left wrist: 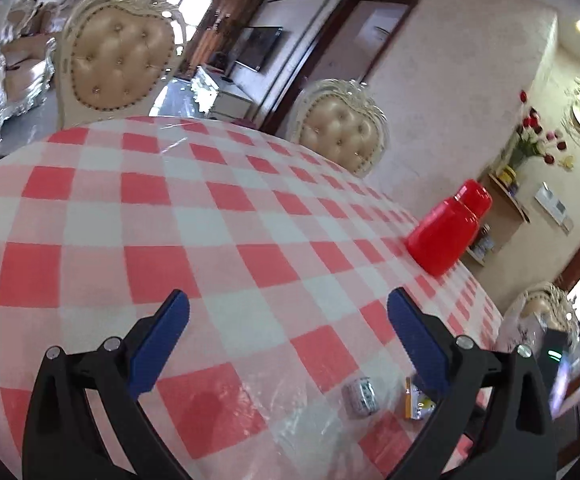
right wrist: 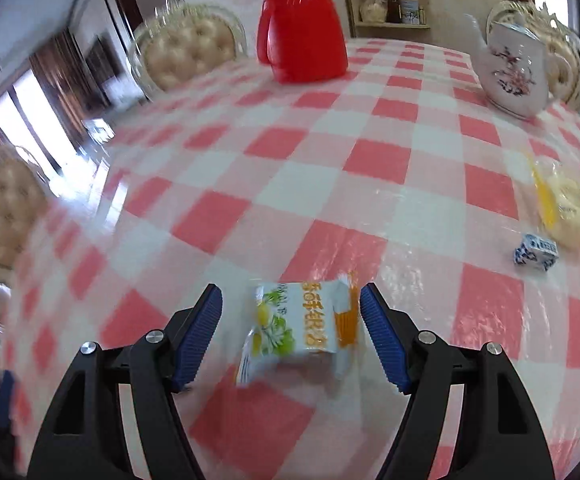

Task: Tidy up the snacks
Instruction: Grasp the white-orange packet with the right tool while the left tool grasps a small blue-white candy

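While the right gripper [right wrist: 290, 320] straddles the packet [right wrist: 302, 326] wide open, gripping nothing, closing may crush or skid it; left gripper [left wrist: 288, 320] gapes empty.

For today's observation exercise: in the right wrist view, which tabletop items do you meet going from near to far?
Orange-and-white snack packet between the open right gripper → blue-and-white small packet → yellow wrapped snack → white floral teapot → red jug.

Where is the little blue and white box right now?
In the right wrist view, the little blue and white box sits on the checked tablecloth at the far right, just beside the yellow snack packet.
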Tool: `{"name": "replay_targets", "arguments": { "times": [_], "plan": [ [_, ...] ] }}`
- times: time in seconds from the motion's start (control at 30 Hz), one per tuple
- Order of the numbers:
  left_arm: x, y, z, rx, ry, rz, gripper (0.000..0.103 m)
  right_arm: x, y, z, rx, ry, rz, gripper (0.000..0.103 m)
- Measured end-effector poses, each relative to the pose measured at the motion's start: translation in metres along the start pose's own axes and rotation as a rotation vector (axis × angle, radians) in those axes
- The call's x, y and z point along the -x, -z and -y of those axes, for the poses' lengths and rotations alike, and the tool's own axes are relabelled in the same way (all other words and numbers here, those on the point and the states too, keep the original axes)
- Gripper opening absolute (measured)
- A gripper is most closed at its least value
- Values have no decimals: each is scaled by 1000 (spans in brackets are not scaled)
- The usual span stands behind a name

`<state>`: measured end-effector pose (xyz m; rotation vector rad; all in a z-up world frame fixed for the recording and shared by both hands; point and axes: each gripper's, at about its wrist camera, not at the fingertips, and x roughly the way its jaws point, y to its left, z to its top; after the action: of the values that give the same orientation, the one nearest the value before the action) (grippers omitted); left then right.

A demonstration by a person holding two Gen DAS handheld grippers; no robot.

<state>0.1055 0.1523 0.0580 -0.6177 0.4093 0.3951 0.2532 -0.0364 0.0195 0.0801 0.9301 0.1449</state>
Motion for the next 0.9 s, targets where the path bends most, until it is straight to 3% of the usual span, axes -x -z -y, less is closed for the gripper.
{"name": "replay_targets", "arguments": {
  "times": [0.03, 0.07, 0.2, 0.3, 0.4, 0.53, 0.63, 0.7, 0.83, 0.9],
  "plan": [
    [1, 1, 2, -14, 5, 3, 99, -4, 4, -3, 34, 29, -8, 59],
    [1, 2, 6, -32, 16, 4, 99, 0, 9, -3, 67, 58, 16, 40],
    [-2, 7, 19, -101, 60, -44, 99, 39, 29, 25, 68, 59, 84, 38],
    [-16, 20, 43, -229, 119, -169, 100, 82, 48, 62, 30, 21, 136, 38],
    [-25, 42, 67, -370, 127, -277, 100, 115, 71, 101, -38, -46, 175, 38],
    [-24, 58, 82, -445, 96, -284, 100, 131, 99, 137, -137, -107, 176, 38],
    [-37, 63, 90, -476, 45, -308, 99, 128, 102, 142, -182, -159, 146, 38],
    [-49, 64, 92, -476, 12, -331, 93, 131, 102, 139, -171, -169, 156, 38],
    [-75, 68, 97, -519, -31, -404, 57, 140, 102, 136, -163, -170, 184, 39],
    [-80, 70, 97, -526, -41, -415, 56, 139, 102, 138, -173, -176, 178, 39]
  ]
}}
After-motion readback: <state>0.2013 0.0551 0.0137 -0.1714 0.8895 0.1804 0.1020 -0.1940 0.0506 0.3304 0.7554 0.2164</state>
